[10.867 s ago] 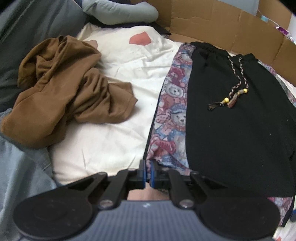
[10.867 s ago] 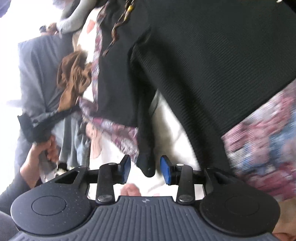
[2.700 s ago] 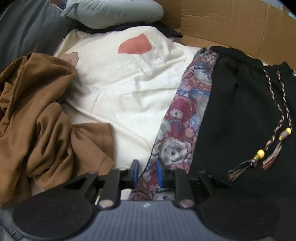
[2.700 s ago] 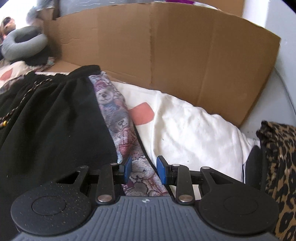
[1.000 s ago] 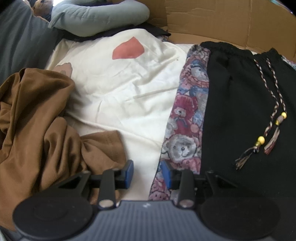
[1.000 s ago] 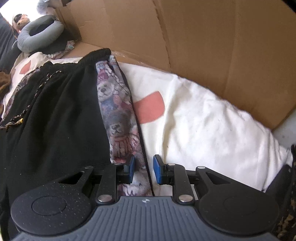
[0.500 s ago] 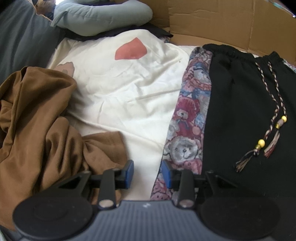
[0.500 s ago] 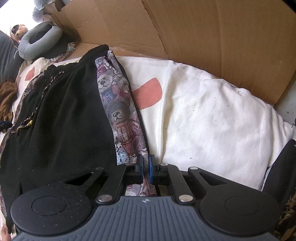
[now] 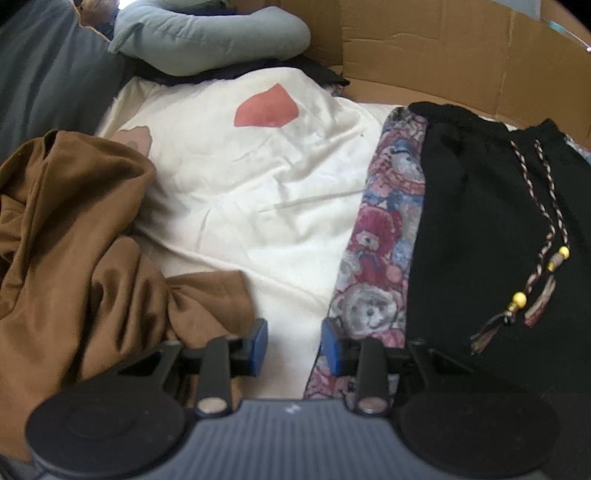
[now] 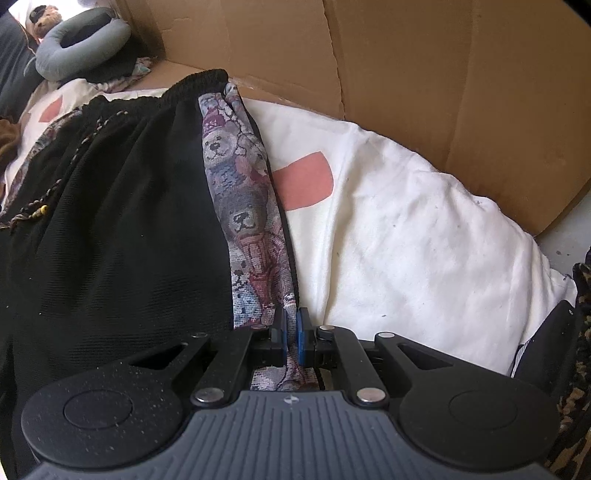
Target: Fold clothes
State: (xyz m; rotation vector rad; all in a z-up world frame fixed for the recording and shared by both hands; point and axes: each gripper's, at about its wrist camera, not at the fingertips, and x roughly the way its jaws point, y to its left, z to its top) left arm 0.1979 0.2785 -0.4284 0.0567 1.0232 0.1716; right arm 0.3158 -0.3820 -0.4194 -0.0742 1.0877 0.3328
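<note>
Left wrist view: the left gripper (image 9: pixel 294 345) sits at lower centre with its fingers spread wide, gripping nothing. The right blue pad is at the edge of the teddy-bear print side panel (image 9: pixel 384 236) of the black pants (image 9: pixel 476 229), which fill the right of the frame. A beaded drawstring (image 9: pixel 546 258) lies on the black fabric. The cream sheet (image 9: pixel 251 184) occupies the centre; a crumpled brown garment (image 9: pixel 74 240) fills the left. A grey neck pillow (image 9: pixel 207 33) lies at upper left, cardboard (image 9: pixel 443 48) at upper right.

Right wrist view: the right gripper (image 10: pixel 290 334) at lower centre has its fingers pressed together, pinching the bear-print panel (image 10: pixel 240 206). The pants (image 10: pixel 110 229) spread across the left; a leopard-print fabric (image 10: pixel 581 332) shows at the right edge.
</note>
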